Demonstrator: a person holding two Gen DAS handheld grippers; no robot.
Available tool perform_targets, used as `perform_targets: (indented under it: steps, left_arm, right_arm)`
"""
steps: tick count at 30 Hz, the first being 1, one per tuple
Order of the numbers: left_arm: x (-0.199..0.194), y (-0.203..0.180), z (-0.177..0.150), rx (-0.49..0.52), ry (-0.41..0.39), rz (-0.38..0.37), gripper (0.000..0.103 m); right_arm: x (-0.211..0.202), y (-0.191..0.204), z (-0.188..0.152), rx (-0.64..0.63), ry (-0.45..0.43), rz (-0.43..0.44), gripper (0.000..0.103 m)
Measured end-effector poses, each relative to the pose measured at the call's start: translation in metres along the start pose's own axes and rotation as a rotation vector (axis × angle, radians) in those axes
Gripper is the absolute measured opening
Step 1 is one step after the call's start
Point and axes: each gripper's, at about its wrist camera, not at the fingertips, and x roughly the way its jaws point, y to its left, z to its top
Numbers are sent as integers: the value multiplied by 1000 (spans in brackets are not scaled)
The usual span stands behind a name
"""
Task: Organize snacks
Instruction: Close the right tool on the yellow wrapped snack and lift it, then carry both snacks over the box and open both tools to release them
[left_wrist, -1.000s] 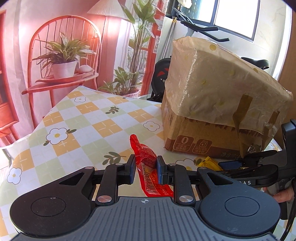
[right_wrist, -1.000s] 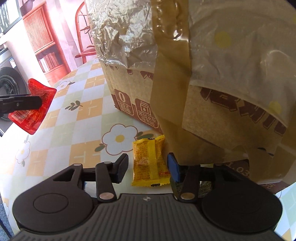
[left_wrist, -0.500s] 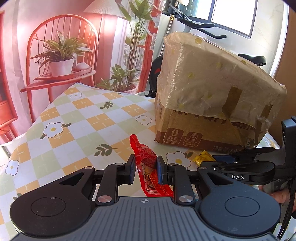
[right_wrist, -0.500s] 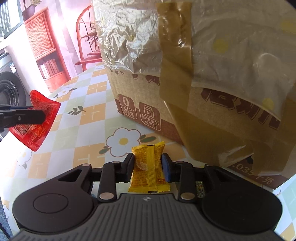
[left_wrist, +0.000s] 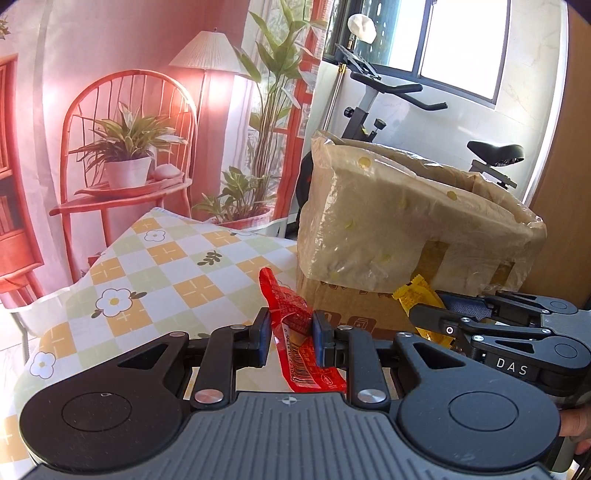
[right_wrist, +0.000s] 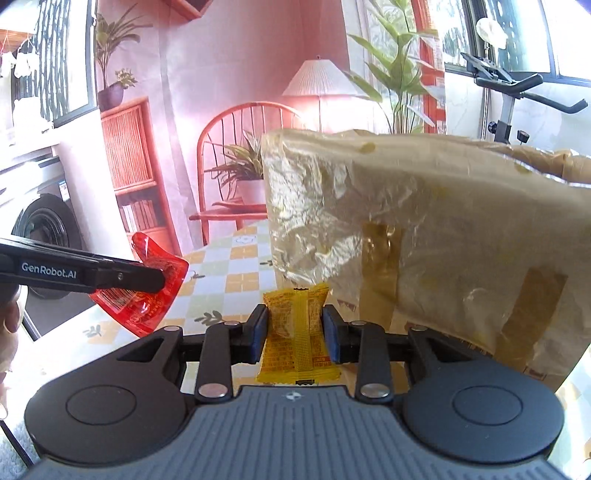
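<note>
My left gripper (left_wrist: 290, 332) is shut on a red snack packet (left_wrist: 295, 332), held up off the table. In the right wrist view that same red packet (right_wrist: 147, 295) hangs at the left, pinched in the left gripper (right_wrist: 162, 278). My right gripper (right_wrist: 295, 332) is shut on a yellow snack packet (right_wrist: 297, 332), lifted above the tablecloth. From the left wrist view the yellow packet (left_wrist: 415, 299) sticks out of the right gripper (left_wrist: 424, 314) at the right. A cardboard box (left_wrist: 406, 229) lined with a plastic bag stands behind both packets, its top open.
A checked flower tablecloth (left_wrist: 147, 273) covers the table, whose left edge drops off near the camera. An exercise bike (left_wrist: 388, 96) stands behind the box. A printed backdrop with a chair (right_wrist: 240, 147) hangs beyond the table. A washing machine (right_wrist: 44, 236) is at the far left.
The right gripper closed on the yellow packet, which lay on the table, and lifted it. Both grippers rose, so the box's open top edge now shows.
</note>
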Motion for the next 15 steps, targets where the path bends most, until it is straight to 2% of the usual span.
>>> perform_targets:
  steps: [7, 15]
  left_arm:
    - [-12, -12, 32, -11, -67, 4, 23]
    - [-10, -39, 67, 31, -119, -22, 23]
  right_arm:
    - [-29, 0, 32, -6, -120, 5, 34]
    - [-55, -13, 71, -3, -217, -45, 34]
